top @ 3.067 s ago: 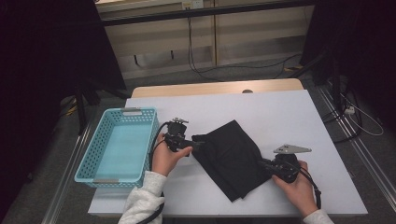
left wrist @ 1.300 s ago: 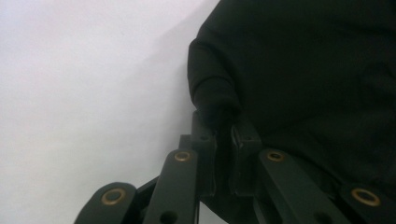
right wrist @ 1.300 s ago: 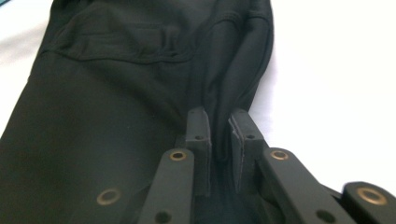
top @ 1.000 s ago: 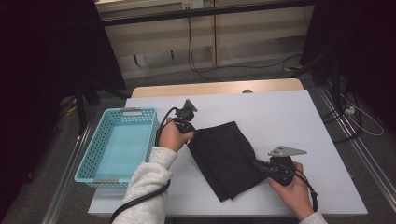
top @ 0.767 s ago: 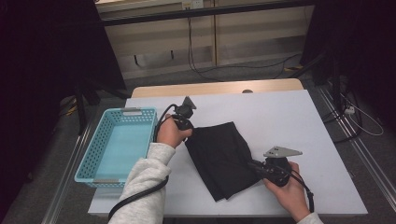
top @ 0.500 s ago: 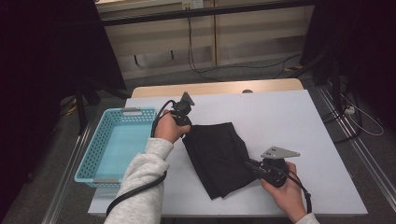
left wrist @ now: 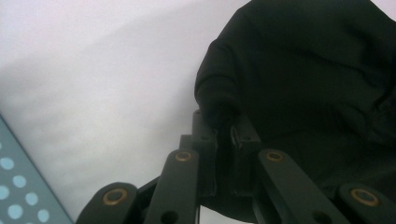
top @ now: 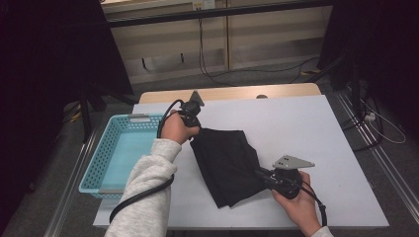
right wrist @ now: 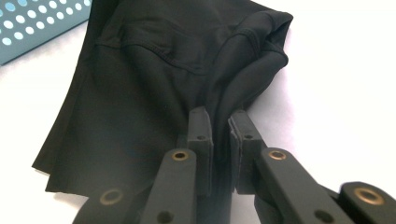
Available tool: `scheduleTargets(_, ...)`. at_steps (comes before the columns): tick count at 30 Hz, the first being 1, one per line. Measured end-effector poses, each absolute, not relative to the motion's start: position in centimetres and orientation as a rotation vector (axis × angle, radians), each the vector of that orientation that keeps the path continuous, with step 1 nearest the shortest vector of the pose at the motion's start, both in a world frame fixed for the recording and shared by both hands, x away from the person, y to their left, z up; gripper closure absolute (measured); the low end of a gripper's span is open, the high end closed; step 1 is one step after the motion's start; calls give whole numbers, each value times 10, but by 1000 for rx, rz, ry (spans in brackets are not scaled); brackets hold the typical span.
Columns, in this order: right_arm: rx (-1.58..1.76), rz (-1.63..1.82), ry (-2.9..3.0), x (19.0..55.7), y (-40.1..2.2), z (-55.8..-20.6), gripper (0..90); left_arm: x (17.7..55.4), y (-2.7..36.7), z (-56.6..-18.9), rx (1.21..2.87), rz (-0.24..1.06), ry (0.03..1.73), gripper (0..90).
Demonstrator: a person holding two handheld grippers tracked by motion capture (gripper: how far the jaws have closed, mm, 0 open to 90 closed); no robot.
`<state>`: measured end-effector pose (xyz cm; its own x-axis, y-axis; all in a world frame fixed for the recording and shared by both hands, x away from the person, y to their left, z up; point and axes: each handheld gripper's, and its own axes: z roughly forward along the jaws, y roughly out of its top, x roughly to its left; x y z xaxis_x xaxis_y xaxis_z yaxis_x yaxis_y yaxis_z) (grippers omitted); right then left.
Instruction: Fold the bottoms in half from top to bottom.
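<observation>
A folded black garment point(top: 227, 165) lies across the middle of the white table point(top: 306, 128). My left gripper point(top: 193, 129) is shut on the garment's far left corner, a bunched fold point(left wrist: 219, 100) pinched between its jaws and lifted a little off the table. My right gripper point(top: 258, 173) is shut on the garment's right edge near the front, with layers of black cloth point(right wrist: 224, 102) squeezed between its pads. The garment point(right wrist: 140, 79) spreads away flat to the left in the right gripper view.
A light blue perforated basket point(top: 116, 153) stands at the table's left edge, close to the left forearm. Its corner point(right wrist: 42, 23) lies just beyond the garment. Bare white table stretches right and behind. Cables run along the floor past the table's right side.
The left hand has carried its corner of the garment up and toward the far edge. The right hand has shifted slightly left. The cloth now lies narrower and more folded over.
</observation>
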<state>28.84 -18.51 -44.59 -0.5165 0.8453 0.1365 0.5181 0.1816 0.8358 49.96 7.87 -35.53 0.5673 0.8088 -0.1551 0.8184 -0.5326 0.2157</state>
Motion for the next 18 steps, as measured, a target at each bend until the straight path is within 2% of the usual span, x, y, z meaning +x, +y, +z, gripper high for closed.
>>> scheduleTargets(18, 1256, 1311, 2072, 288, -179, -438, 811, 508, 76, -331, 2587, -39, 1367, 832)
